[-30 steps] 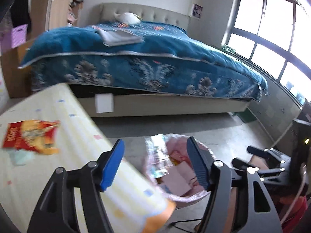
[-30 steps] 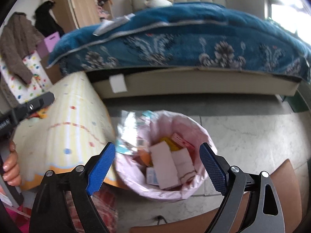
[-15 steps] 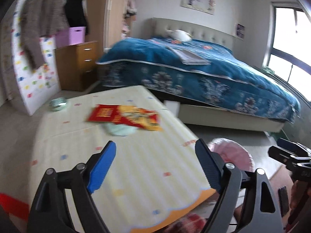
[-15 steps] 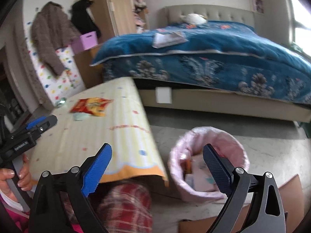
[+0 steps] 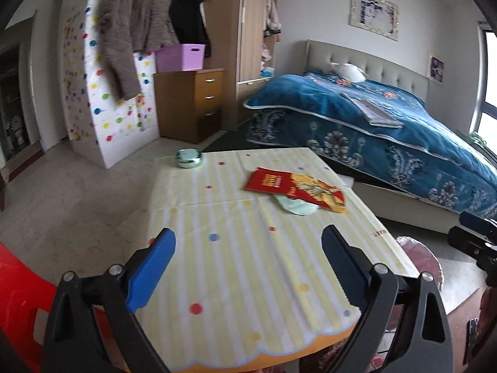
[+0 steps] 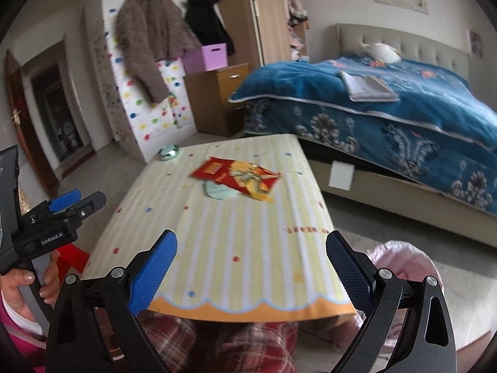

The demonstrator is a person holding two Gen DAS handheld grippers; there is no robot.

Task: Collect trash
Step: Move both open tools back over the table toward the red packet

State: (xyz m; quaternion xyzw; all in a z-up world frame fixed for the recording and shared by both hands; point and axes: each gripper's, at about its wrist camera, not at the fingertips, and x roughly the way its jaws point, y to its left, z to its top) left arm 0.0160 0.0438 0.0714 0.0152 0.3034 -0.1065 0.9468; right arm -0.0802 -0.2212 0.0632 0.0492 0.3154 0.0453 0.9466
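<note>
Red-and-yellow snack wrapper [image 5: 296, 189] lies flat on the striped worktop [image 5: 242, 267], ahead of both hand-held grippers and a bit right of the left one's centreline, with a pale green scrap [image 5: 295, 206] tucked partly under its near edge. We have the left hand-held gripper [image 5: 248, 264] wide and empty, its jaws just having been opening with nothing between them; the right hand-held gripper [image 6: 251, 264] is equally wide and empty. Pink-lined bin [image 6: 403, 264] sits on the floor just off the worktop's right edge, near the right gripper's right finger. We'd judge the step as reaching for the wrapper. It's thin and flat, so we should come in low, pinch a raised or crinkled edge rather than the middle, and close firmly since foil slips. We'd take the green scrap separately. Small green round tin [image 5: 188, 158] at the far left corner looks like no trash; we skip it.
</note>
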